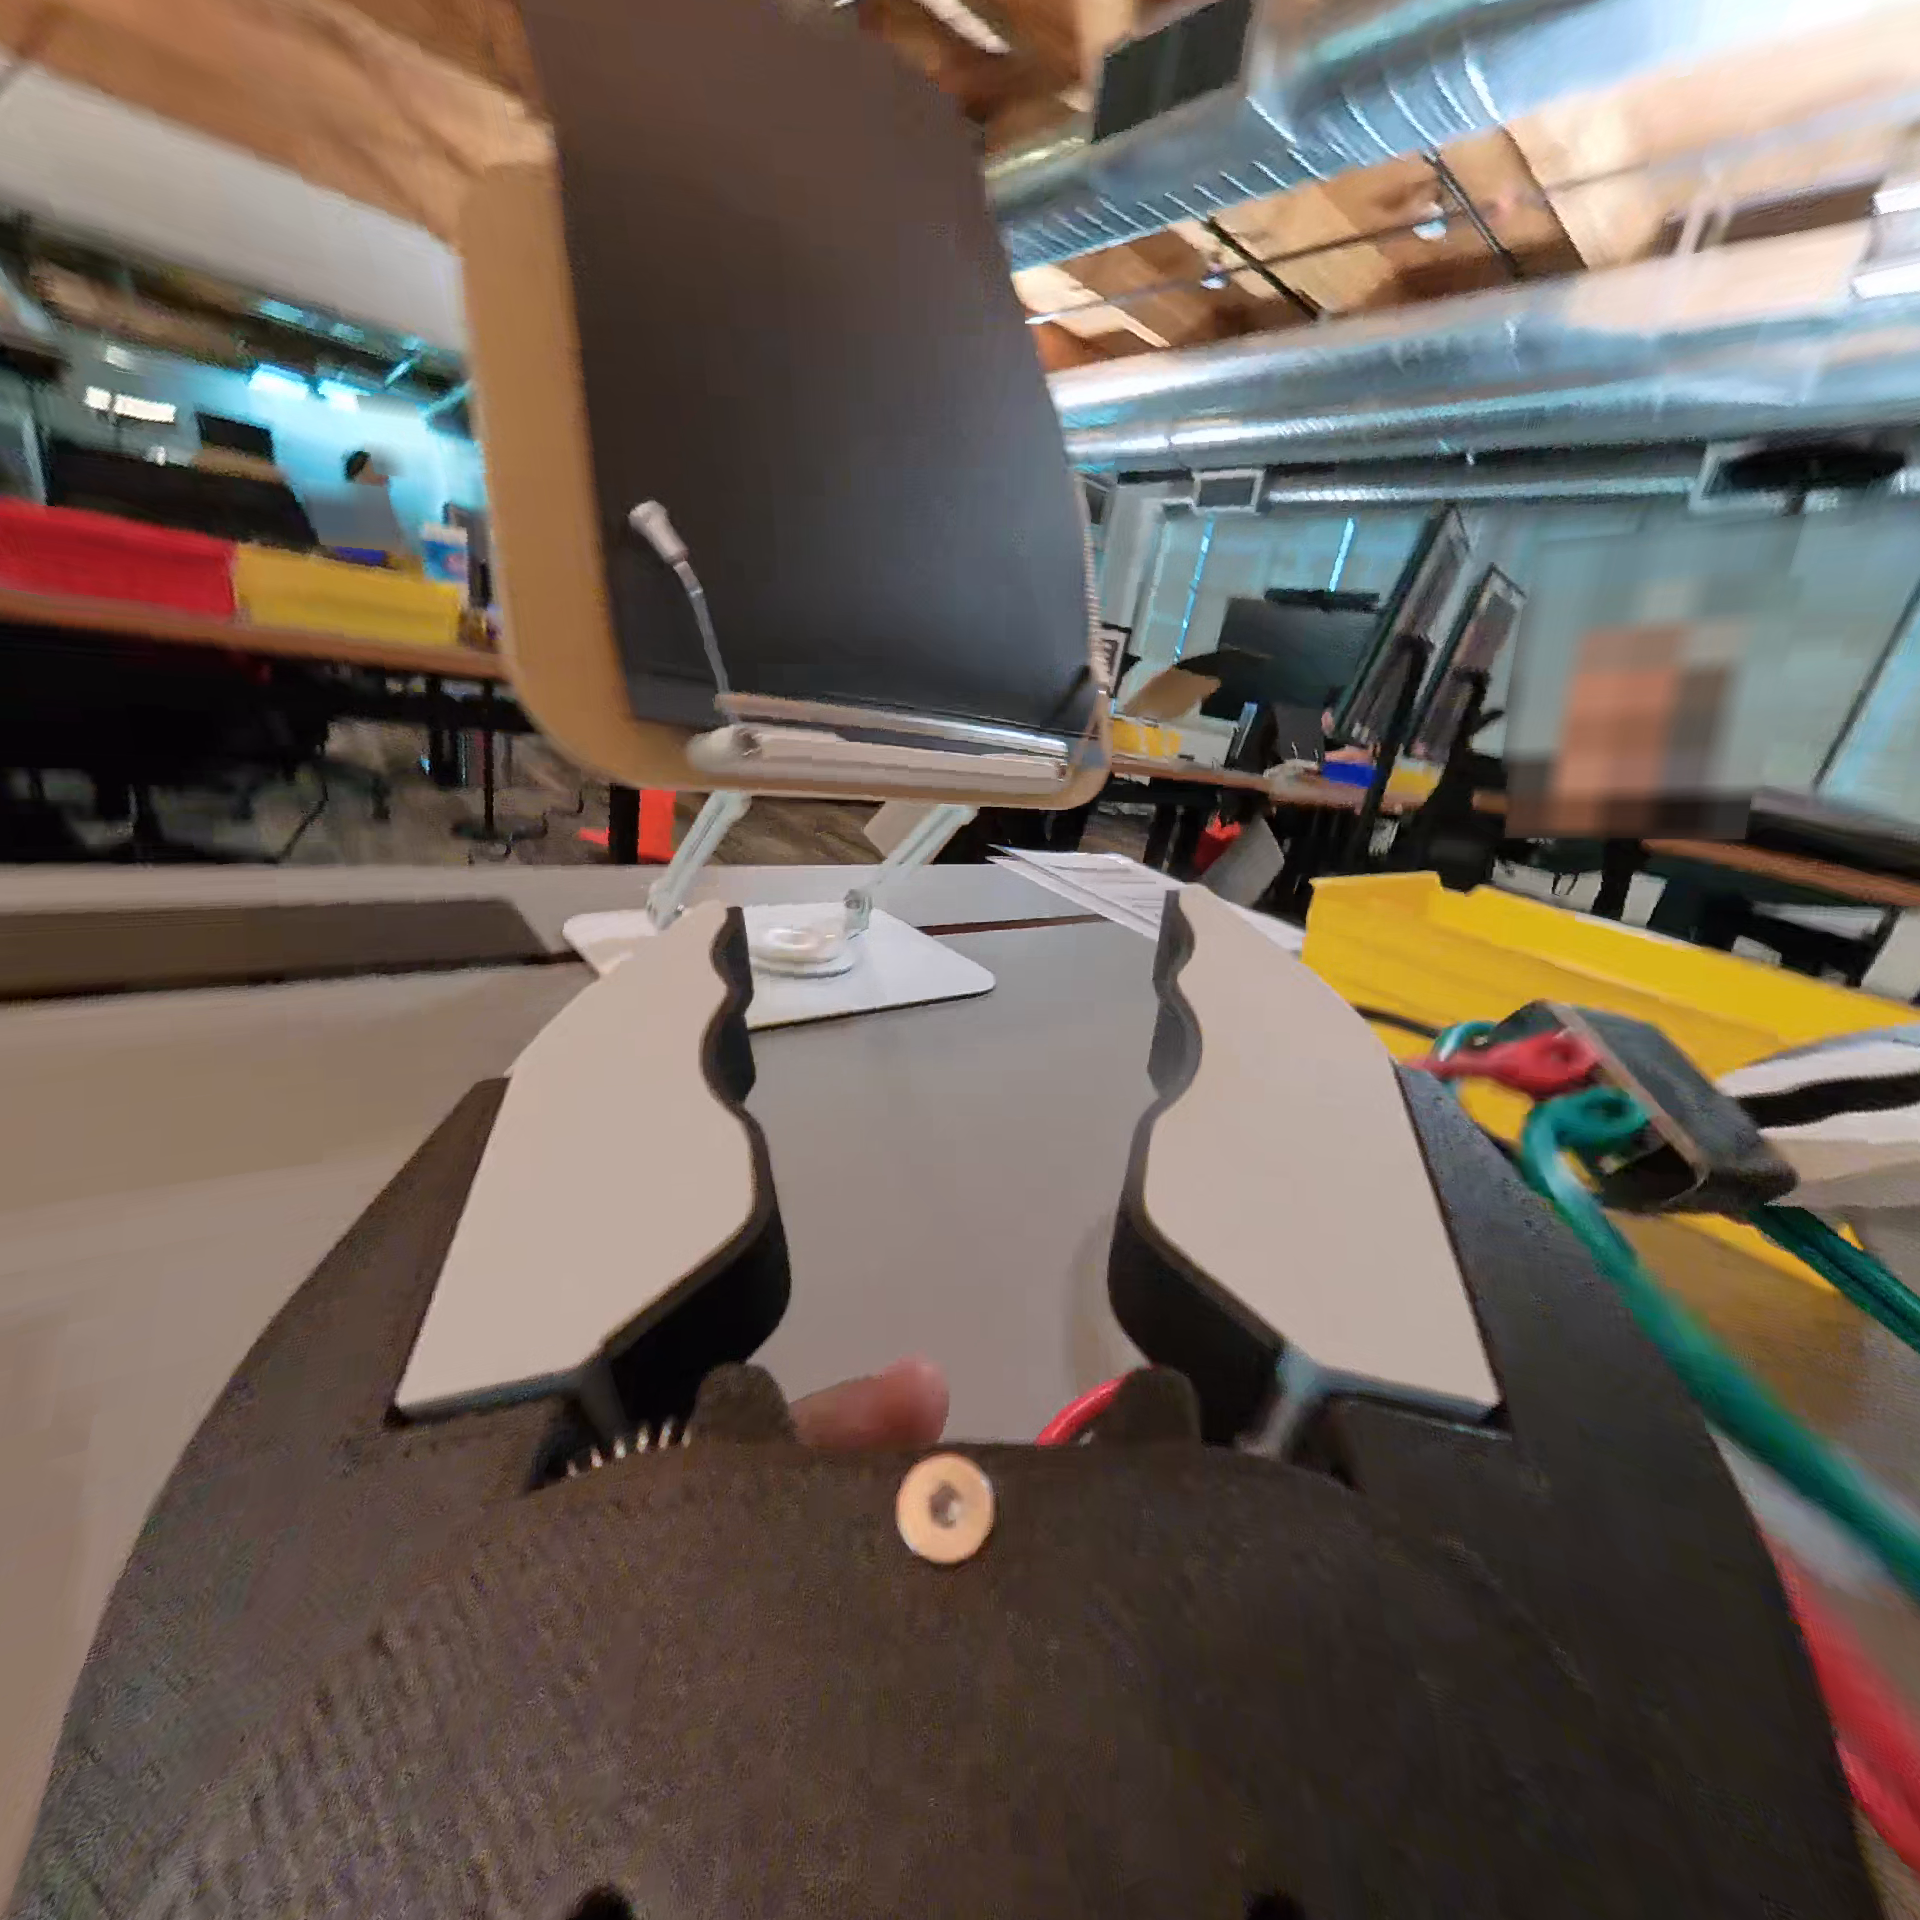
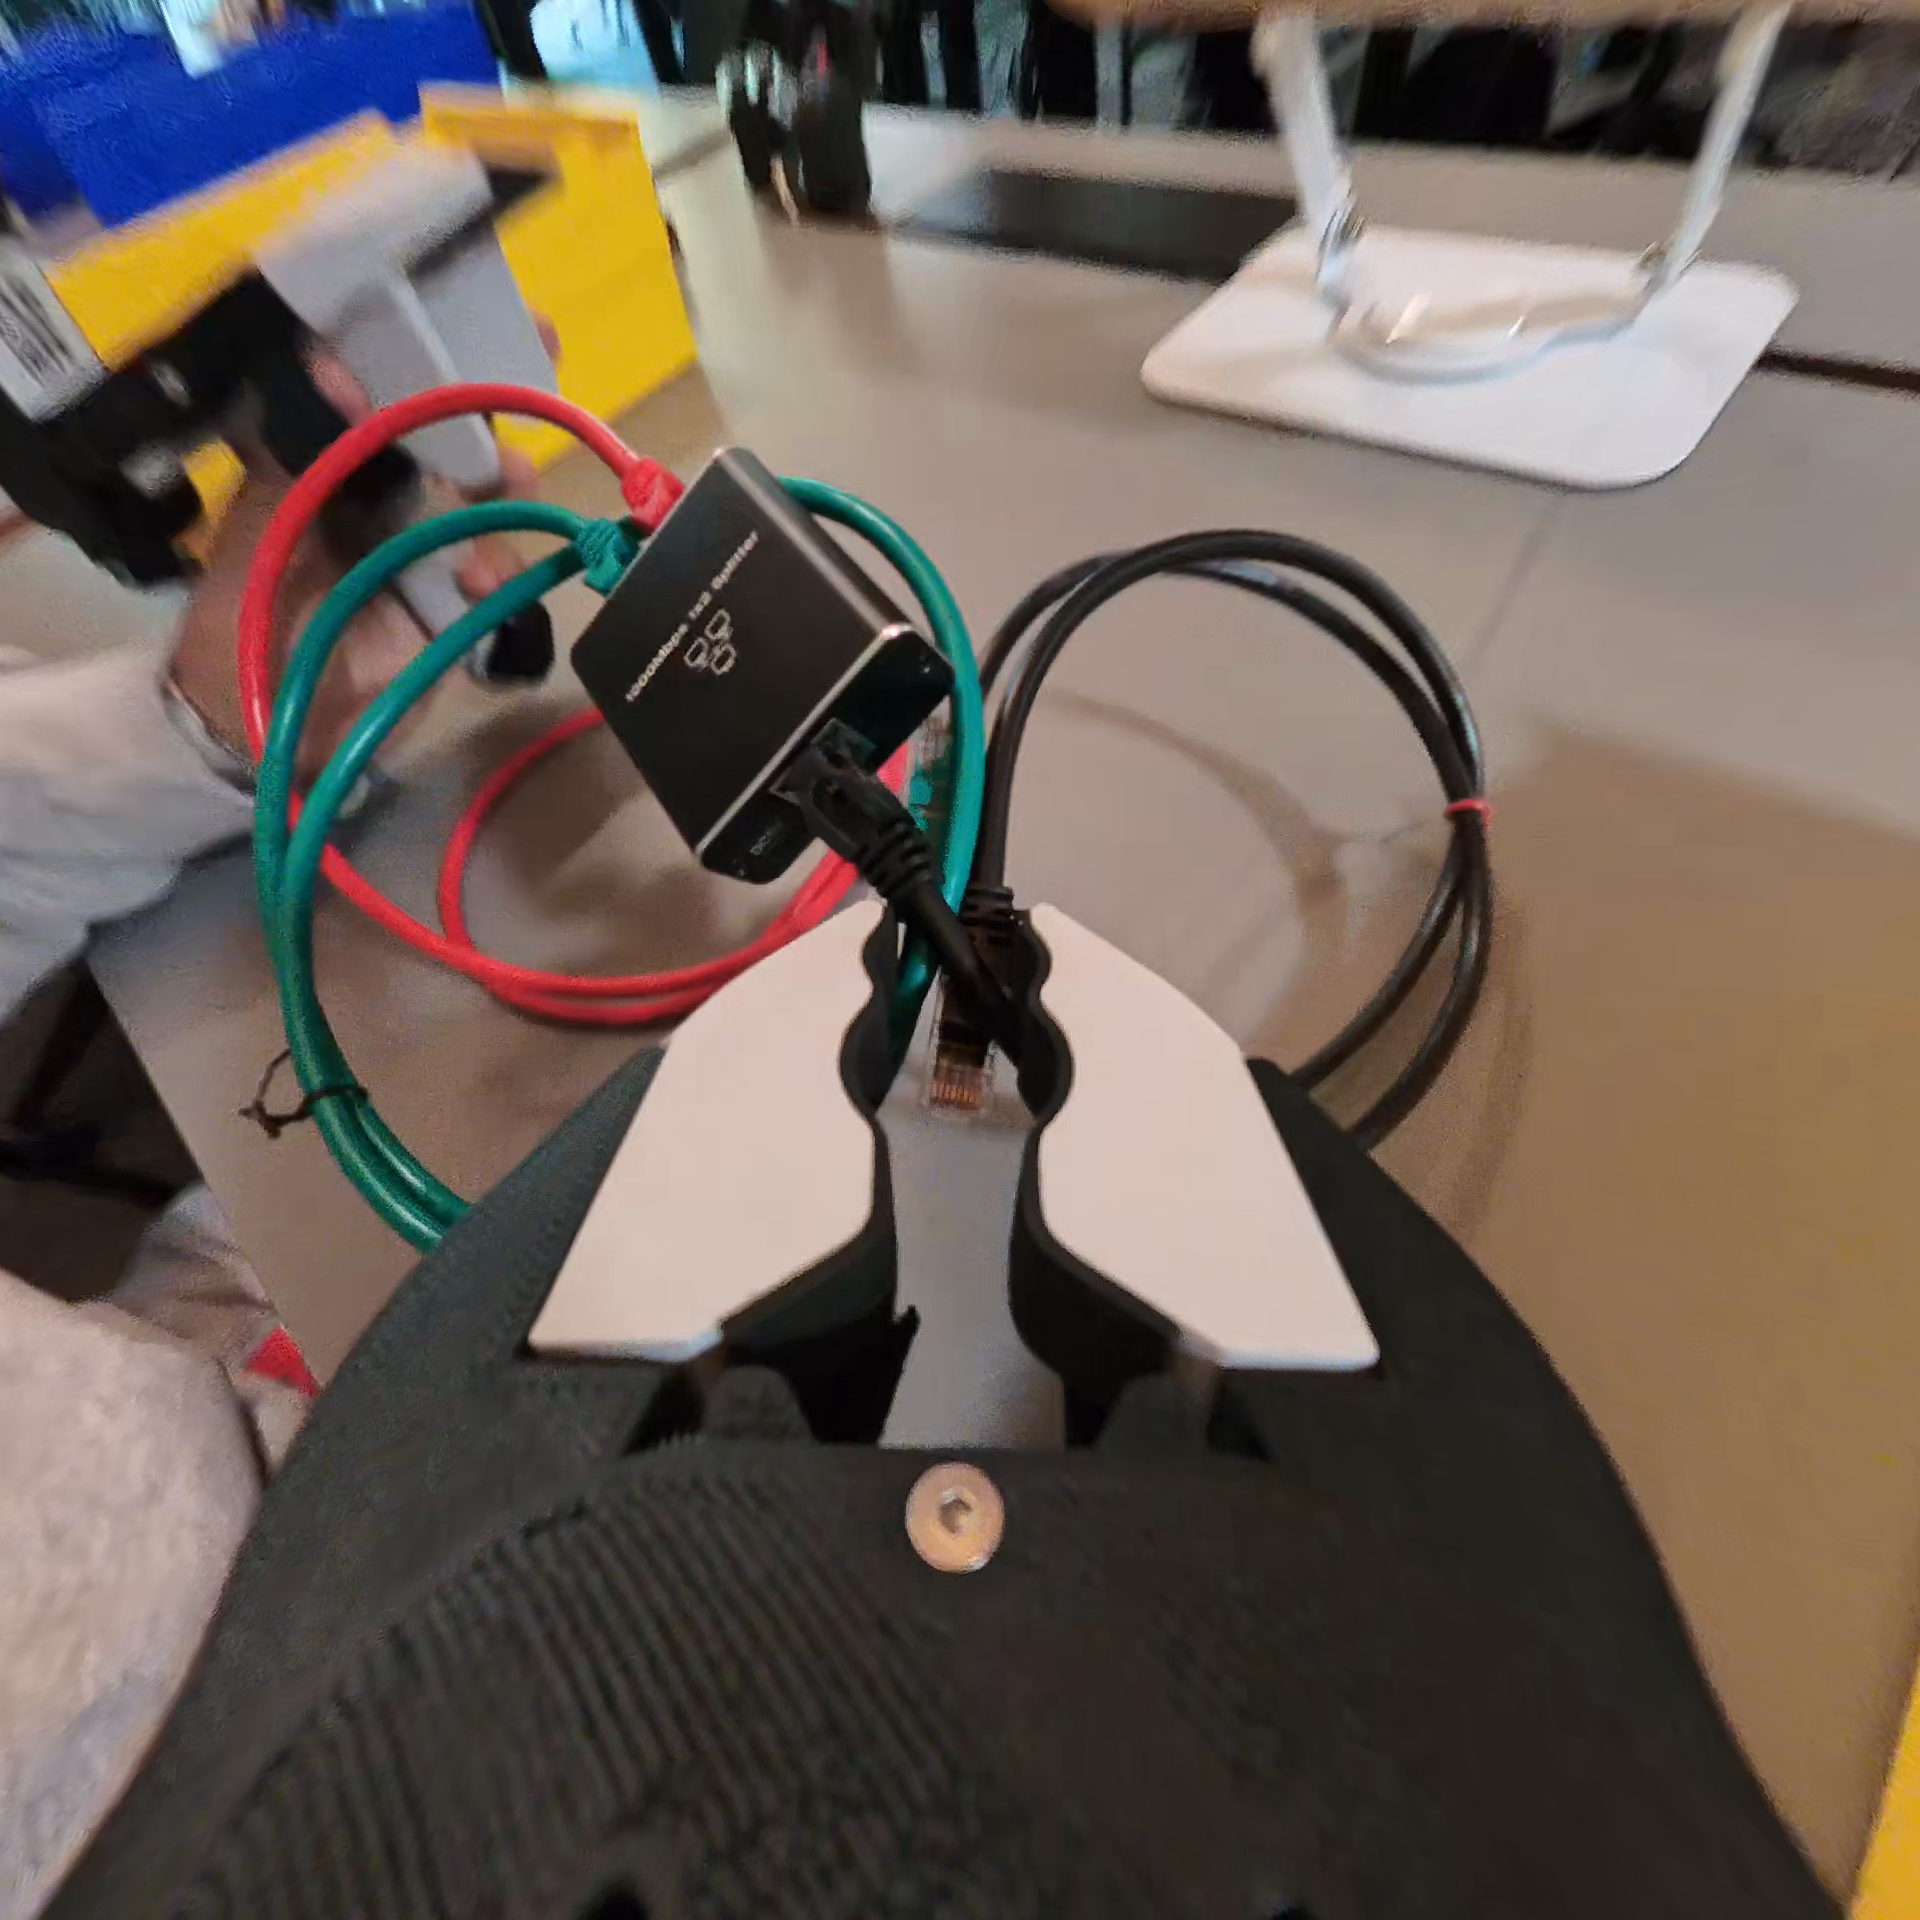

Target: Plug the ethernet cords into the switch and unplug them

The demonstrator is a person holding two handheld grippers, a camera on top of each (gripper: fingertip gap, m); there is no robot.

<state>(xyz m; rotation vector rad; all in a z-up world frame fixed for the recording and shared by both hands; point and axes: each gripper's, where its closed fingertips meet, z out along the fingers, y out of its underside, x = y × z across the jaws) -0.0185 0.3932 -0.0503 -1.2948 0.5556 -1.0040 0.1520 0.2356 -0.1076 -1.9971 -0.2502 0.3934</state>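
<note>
- We see the right gripper with its jaws closed on a bundle of cable: the black cord, its clear plug caught between the fingers with the gold contacts facing back toward the camera, and a stretch of the green cord beside it.
- The switch, a small black box, hangs in the air just ahead of those fingertips, above the grey table. Its long axis runs from upper left to lower right in the right wrist view, tilted, with the near end lowest.
- At the near end we see a black plug seated in a port, its cable bending down into the right jaws.
- At the far end the red cord and the green cord are both plugged in side by side, pointing up and left, then looping round beneath the box.
- The black cord's slack lies coiled on the table to the right.
- The left gripper has its jaws wide apart and holds nothing; it points over the table toward a white stand.
- From the left wrist view the switch sits off to the right, red and green plugs facing us.
- A yellow bin stands behind it.
</note>
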